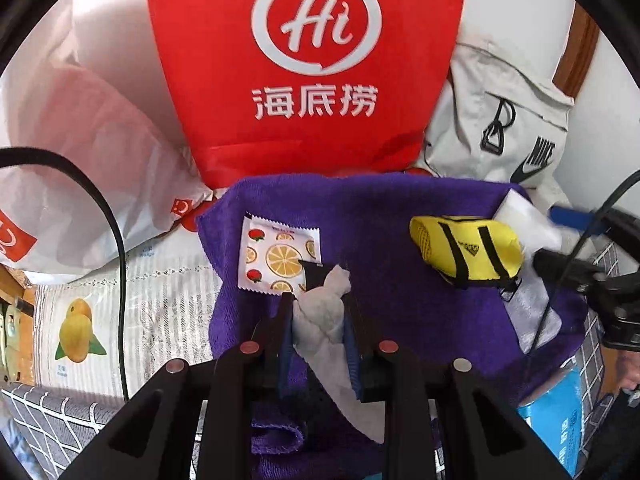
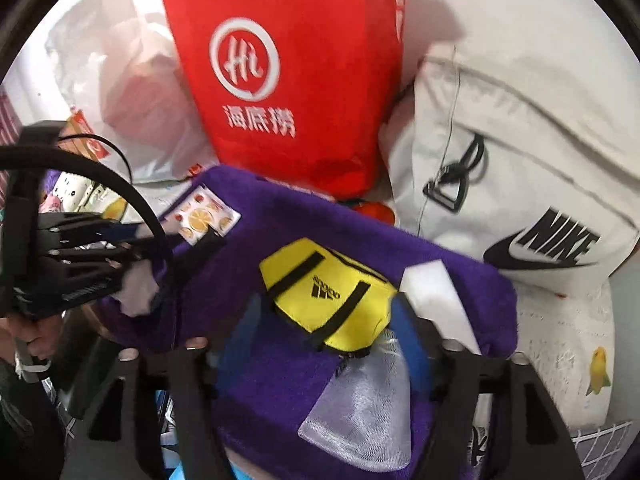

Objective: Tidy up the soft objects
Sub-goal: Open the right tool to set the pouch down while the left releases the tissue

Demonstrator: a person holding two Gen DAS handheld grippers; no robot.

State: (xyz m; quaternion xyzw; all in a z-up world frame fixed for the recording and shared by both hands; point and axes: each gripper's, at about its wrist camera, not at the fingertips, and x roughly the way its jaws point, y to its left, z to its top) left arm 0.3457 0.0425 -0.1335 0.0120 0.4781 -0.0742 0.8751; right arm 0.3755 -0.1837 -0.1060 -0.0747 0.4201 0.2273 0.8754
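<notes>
A crumpled white tissue (image 1: 322, 312) sits clamped in the left gripper (image 1: 318, 304) above the purple towel (image 1: 384, 216), beside a fruit-print packet (image 1: 278, 258). The right gripper (image 2: 320, 332) stands apart around a yellow pouch (image 2: 328, 300) without pressing it, over a mesh bag (image 2: 362, 412).

Both grippers are black frames: left gripper (image 1: 318, 320) has blue pads, round metal studs, a black cable.

Readable brands and labels on the bags

We read "Hi" and "海底捞" on the red bag (image 1: 304, 64), "NIKE" with the swoosh on the white bag (image 2: 520, 184), and the adidas logo on the yellow pouch (image 2: 328, 296).
</notes>
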